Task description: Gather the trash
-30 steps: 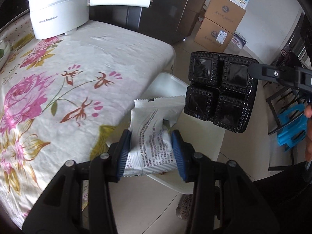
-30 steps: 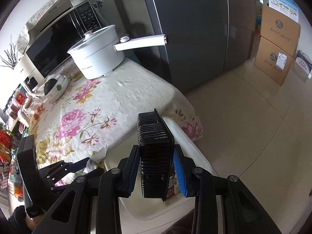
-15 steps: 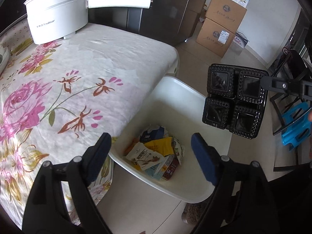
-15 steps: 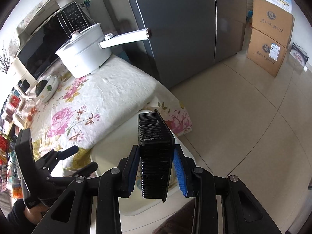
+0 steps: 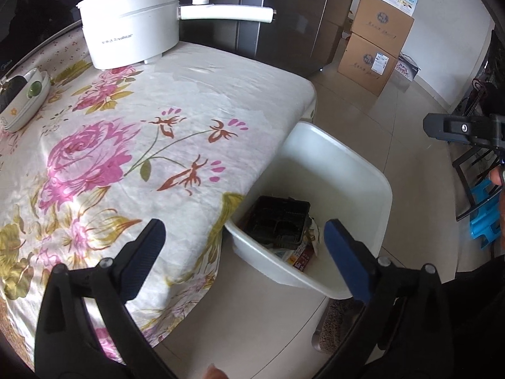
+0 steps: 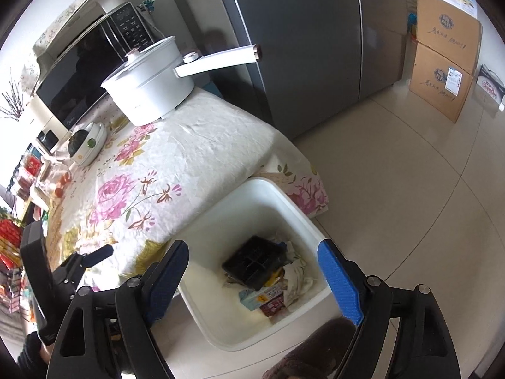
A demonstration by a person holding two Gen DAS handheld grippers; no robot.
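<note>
A white trash bin stands on the floor against the table's front corner. Inside it a black plastic tray lies on top of crumpled wrappers and packets. My left gripper is open and empty, over the table edge and the bin's near rim. My right gripper is open and empty, above the bin. It also shows at the right edge of the left wrist view.
The table wears a floral cloth. A white electric pot with a long handle stands at the back, a small white appliance at the left. Fridge, cardboard boxes, and a microwave stand behind.
My left gripper opened and dropped the white wrapper into the bin. Then my right gripper opened and the black tray fell into the bin, landing on the trash.
</note>
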